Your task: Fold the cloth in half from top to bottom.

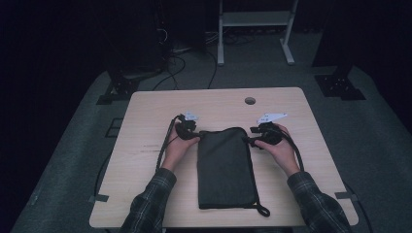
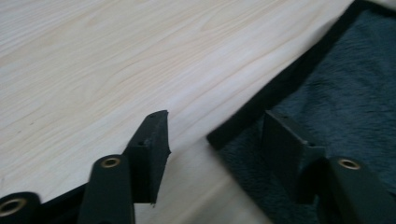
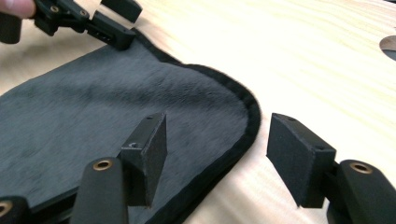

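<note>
Open fingers of both grippers straddle dark pouch (image 1: pixel 225 167) corners on table (image 1: pixel 145 145)

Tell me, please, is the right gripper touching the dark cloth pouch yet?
Cannot tell. In the right gripper view the right gripper stands open astride the corner of the pouch, but no plain contact or gap shows.

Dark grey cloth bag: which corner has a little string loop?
The dark grey cloth bag's near right corner, by the person's right sleeve, trails a black cord loop; the other corners show none.
</note>
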Motion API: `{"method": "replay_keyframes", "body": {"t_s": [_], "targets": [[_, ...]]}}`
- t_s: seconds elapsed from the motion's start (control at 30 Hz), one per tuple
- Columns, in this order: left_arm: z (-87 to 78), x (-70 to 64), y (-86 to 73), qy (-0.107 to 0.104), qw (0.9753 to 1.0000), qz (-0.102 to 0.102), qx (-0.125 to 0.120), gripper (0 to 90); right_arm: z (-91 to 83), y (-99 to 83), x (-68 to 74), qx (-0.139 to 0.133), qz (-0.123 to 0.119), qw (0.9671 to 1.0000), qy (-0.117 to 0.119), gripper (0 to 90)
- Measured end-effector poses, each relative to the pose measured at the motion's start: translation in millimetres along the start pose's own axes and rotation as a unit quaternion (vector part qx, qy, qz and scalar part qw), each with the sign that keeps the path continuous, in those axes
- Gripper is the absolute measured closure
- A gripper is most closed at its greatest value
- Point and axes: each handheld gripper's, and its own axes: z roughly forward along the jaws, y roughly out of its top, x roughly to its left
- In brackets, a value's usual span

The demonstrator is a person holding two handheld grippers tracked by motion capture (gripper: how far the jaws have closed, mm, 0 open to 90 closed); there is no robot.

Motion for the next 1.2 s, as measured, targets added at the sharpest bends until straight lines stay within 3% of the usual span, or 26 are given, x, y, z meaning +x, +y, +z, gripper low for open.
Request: {"method": "replay_keyframes", "body": {"t_s": [0.07, 0.13, 0.2, 0.47, 0.63, 0.73, 0.9, 1.2], "targets": [[0.6, 1.7, -1.0, 0.002, 1.0000, -0.002, 0.002, 48.6, 3.6, 2.8, -4.0, 0.002, 0.004, 1.0000, -0.003, 37.0], [1.7, 6.2, -3.7, -0.007, 0.9998, -0.017, -0.003, 49.1, 7.7, 5.5, -7.9, 0.004, 0.008, 0.9999, -0.006, 36.7], [1.4, 6.9, -3.9, -0.007, 0.9998, -0.017, -0.003, 49.4, 13.2, 8.0, -13.1, 0.008, 0.012, 0.9999, -0.009, 36.7], [2.3, 10.3, -5.7, -0.004, 0.9996, -0.029, -0.004, 44.0, 37.5, 4.7, -30.1, 0.024, 0.033, 0.9991, -0.010, 40.0], [1.5, 11.2, -6.9, -0.033, 0.9992, -0.020, -0.011, 61.8, 46.7, -0.8, -30.9, 0.019, 0.032, 0.9992, 0.011, 42.3], [1.6, 11.1, -7.1, -0.037, 0.9990, -0.019, -0.013, 66.2, 48.5, 0.3, -29.5, 0.019, 0.029, 0.9993, 0.012, 44.6], [1.7, 10.6, -7.6, -0.049, 0.9986, -0.016, -0.014, 70.5, 53.3, 3.2, -25.1, 0.020, 0.010, 0.9993, 0.031, 58.5], [1.4, 8.6, -7.0, -0.059, 0.9979, -0.023, -0.012, 81.4, 52.0, 2.5, -25.2, 0.029, 0.024, 0.9976, 0.058, 77.1]]}}
